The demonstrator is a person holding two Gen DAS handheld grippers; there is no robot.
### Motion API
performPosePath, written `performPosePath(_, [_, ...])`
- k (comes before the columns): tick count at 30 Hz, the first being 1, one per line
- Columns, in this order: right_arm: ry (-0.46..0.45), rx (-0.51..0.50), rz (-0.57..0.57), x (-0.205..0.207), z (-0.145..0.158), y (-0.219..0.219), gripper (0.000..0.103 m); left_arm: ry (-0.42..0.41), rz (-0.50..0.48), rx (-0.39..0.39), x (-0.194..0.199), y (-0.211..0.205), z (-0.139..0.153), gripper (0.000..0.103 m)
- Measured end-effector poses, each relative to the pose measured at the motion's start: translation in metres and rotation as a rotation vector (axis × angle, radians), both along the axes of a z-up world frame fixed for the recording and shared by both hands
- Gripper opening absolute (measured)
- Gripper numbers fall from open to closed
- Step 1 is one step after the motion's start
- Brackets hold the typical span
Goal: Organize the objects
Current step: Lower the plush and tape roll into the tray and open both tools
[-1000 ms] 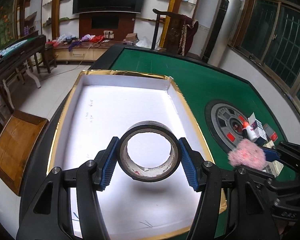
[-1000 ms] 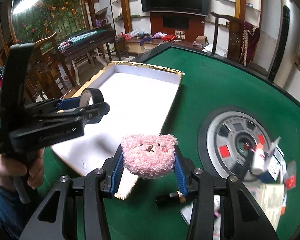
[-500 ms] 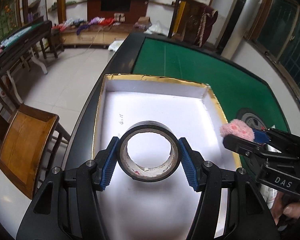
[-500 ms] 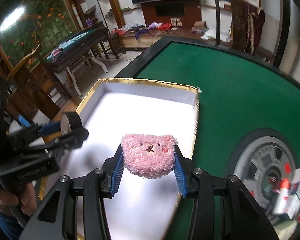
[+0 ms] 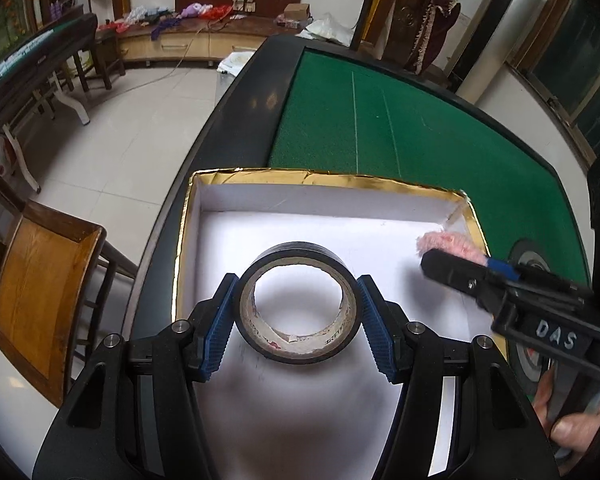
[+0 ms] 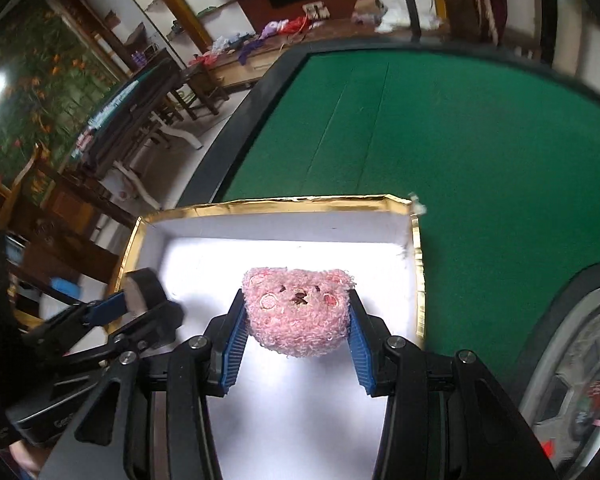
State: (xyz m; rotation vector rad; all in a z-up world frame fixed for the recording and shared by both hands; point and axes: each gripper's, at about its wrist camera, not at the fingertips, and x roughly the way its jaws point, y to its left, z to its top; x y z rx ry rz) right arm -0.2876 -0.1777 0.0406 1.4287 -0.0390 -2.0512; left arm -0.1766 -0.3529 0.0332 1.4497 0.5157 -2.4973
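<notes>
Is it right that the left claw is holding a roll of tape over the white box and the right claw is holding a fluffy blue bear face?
Nearly. The fluffy bear face in the right claw is pink, not blue; only the claw's pads are blue, as the right wrist view shows. The rest holds: the left claw grips the roll of tape over the white box.

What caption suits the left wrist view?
Left gripper holding a tape roll above a gold-rimmed white box; right gripper brings a pink plush.
</notes>
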Motion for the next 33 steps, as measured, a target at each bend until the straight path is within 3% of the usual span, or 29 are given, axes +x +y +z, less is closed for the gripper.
performPosePath(15, [0.042, 0.068, 0.005, -0.006, -0.013, -0.006, 0.048, 0.002, -0.012, 0.005, -0.012, 0.002, -0.011, 0.06])
performPosePath(22, [0.037, 0.07, 0.015, -0.007, -0.012, -0.006, 0.054, 0.029, -0.007, 0.065, -0.01, -0.006, -0.007, 0.06])
performPosePath(29, [0.083, 0.075, 0.016, 0.002, 0.001, -0.002, 0.056, 0.054, -0.023, 0.101, -0.008, -0.008, -0.004, 0.061])
performPosePath(33, [0.117, 0.057, 0.018, 0.013, 0.014, 0.006, 0.056, 0.053, -0.019, 0.073, -0.006, -0.003, 0.002, 0.061])
